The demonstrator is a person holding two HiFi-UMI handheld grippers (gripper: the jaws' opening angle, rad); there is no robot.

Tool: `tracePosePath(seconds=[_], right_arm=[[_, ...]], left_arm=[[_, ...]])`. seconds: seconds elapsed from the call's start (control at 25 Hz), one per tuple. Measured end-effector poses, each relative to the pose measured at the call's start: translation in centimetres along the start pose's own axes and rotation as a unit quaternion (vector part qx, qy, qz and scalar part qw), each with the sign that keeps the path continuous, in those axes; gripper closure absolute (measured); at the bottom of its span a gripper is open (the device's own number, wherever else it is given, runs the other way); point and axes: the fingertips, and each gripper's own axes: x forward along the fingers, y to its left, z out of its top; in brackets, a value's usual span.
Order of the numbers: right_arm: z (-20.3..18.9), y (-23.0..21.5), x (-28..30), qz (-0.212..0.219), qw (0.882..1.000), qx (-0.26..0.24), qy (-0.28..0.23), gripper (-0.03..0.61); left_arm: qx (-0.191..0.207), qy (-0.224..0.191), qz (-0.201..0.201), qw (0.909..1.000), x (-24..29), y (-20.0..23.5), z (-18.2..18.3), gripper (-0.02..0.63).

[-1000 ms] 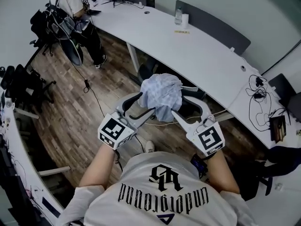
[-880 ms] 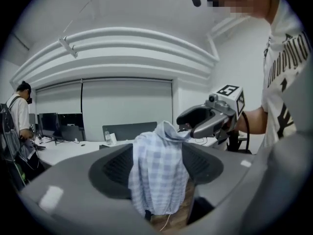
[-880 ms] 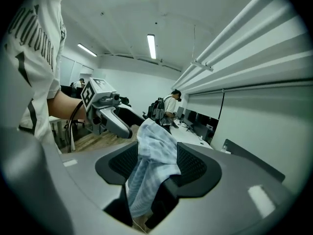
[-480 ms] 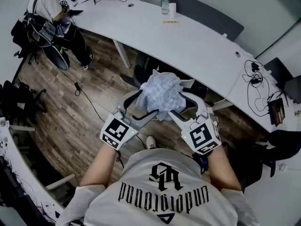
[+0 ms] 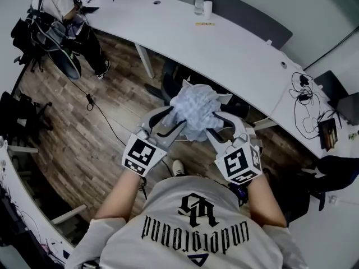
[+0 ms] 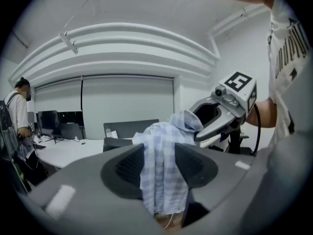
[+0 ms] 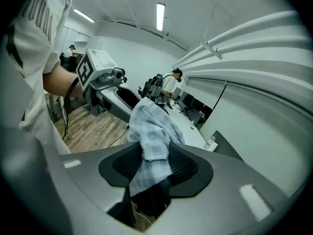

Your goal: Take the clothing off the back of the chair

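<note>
Head view, nearest you: your left gripper (image 5: pixel 168 126) and right gripper (image 5: pixel 216 130) reach forward side by side, marker cubes up, and meet on the clothing (image 5: pixel 196 108), a pale blue checked piece bunched into a ball between them. In the left gripper view, your left gripper (image 6: pixel 159 166) has its jaws closing, with a hanging fold of the clothing (image 6: pixel 164 131) filling the gap and both pads against the cloth. In the right gripper view, your right gripper (image 7: pixel 155 166) is closing too, and the clothing (image 7: pixel 151 126) is pinched between its pads, with the loose end draped over the top.

The bundle sits above the dark chair (image 5: pixel 174 77); you cannot tell from these views whether the cloth touches the chair's back. Wooden floor (image 5: pixel 84 133) spreads to your left. Beyond the chair runs the long white curved desk (image 5: pixel 224 49), with a bottle (image 5: pixel 198 4) near its far edge. A person (image 5: pixel 53 1) stands at the desk's far left end.
</note>
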Motion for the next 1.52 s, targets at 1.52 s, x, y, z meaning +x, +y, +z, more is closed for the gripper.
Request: tracePosePath(seconds=[1.52], right_arm=[[-2.6,4.5,-17.1,0.055,0.986,-0.03,-0.157,0.534]], left_arm=[[0.021,-0.008,0.114,0.9932,-4.5,-19.3,3.9,0.534]])
